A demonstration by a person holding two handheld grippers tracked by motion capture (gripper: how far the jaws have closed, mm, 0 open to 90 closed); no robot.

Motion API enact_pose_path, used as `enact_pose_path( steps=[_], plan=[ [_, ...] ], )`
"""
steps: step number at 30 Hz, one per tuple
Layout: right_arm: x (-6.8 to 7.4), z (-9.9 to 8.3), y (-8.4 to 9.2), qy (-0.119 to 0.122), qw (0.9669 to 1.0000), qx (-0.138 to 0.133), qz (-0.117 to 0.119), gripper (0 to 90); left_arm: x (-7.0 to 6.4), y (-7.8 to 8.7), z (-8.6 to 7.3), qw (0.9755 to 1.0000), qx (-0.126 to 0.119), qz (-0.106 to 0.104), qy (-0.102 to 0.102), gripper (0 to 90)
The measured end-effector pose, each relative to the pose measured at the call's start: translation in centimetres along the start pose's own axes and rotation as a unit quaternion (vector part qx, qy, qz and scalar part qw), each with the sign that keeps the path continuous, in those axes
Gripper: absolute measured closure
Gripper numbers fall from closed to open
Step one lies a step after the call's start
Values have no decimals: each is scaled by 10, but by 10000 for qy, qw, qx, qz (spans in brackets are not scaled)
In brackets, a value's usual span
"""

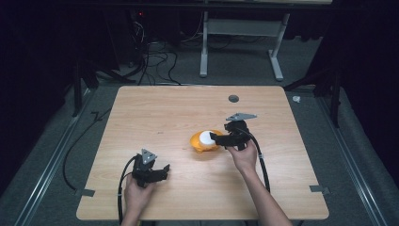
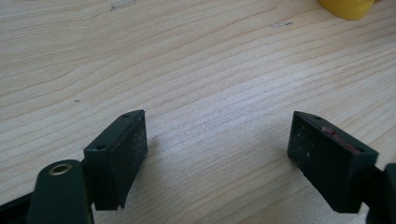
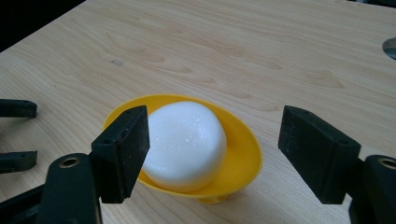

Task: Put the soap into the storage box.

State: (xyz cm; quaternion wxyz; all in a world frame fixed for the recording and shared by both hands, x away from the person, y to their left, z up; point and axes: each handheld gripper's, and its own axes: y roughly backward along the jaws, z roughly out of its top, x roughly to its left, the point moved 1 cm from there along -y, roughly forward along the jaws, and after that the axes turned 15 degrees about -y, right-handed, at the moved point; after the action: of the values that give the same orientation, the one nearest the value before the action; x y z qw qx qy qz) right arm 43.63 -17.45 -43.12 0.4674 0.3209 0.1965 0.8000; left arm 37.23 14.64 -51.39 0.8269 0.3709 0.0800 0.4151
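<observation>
Right gripper [image 3: 215, 154] spread wide around white puck [image 3: 184, 142] in yellow bowl [image 3: 243, 158], bare table [image 3: 210, 42] beyond.

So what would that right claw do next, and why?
Probably ease forward and close on the white puck. The right gripper stands open just short of it, and the puck sits loose in the yellow dish, free to be lifted.

Bright, evenly lit table [image 1: 179, 113] amid dark surroundings; soft shadows, slightly grainy close views.
</observation>
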Motion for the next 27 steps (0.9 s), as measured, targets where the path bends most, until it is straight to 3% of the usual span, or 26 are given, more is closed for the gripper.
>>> enact_pose_path(
  steps=[27],
  plan=[
    [-26, -11, 36, -279, 9992, -291, -73, 272, 0, 0, 0, 10000, 1, 0, -1, 202]
  ],
)
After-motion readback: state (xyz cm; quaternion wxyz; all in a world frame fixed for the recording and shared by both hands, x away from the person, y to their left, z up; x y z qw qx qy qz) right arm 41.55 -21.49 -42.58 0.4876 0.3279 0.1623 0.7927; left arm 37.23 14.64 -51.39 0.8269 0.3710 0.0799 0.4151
